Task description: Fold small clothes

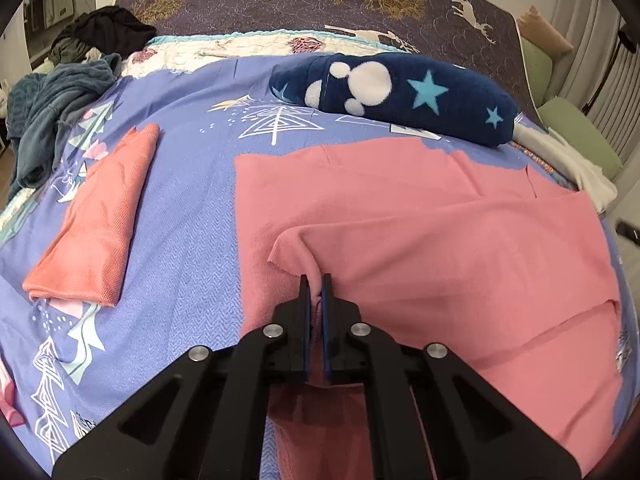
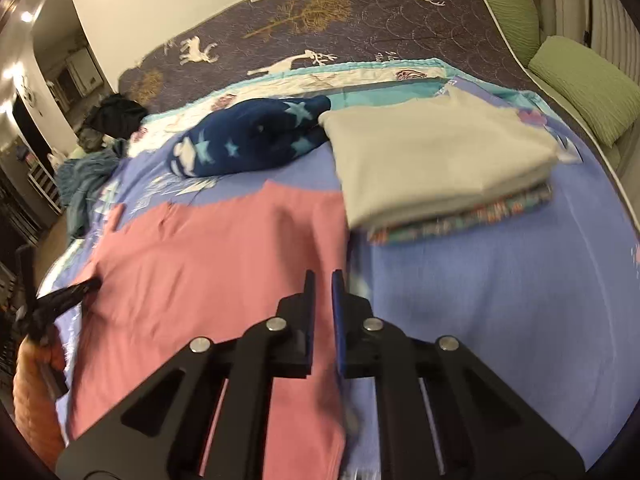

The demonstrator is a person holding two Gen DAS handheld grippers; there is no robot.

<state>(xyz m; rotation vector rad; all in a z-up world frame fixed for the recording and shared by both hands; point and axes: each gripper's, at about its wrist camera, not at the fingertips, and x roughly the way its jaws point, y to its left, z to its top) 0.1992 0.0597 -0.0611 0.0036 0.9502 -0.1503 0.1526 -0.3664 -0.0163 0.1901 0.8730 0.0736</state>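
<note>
The thin pink knit garment (image 1: 420, 216) lies spread flat on our lilac tree-print bedspread (image 1: 192, 208), one corner flap already turned over. It looks light, limp and slightly clingy, so we judge it will drape and crease wherever lifted; hems and corners are the best places to take hold. Our left gripper (image 1: 316, 280) is clamped on the folded flap's edge. Our right gripper (image 2: 321, 276) hangs above the garment's right edge with its jaws nearly together, nothing between them. A folded cream-white cloth stack (image 2: 436, 160) sits just beyond.

Garment (image 1: 420, 220) spread on bed (image 1: 192, 208); folded cloth (image 1: 96, 224) left; pillow (image 1: 400, 92) behind; folded stack (image 2: 436, 160) right.
</note>
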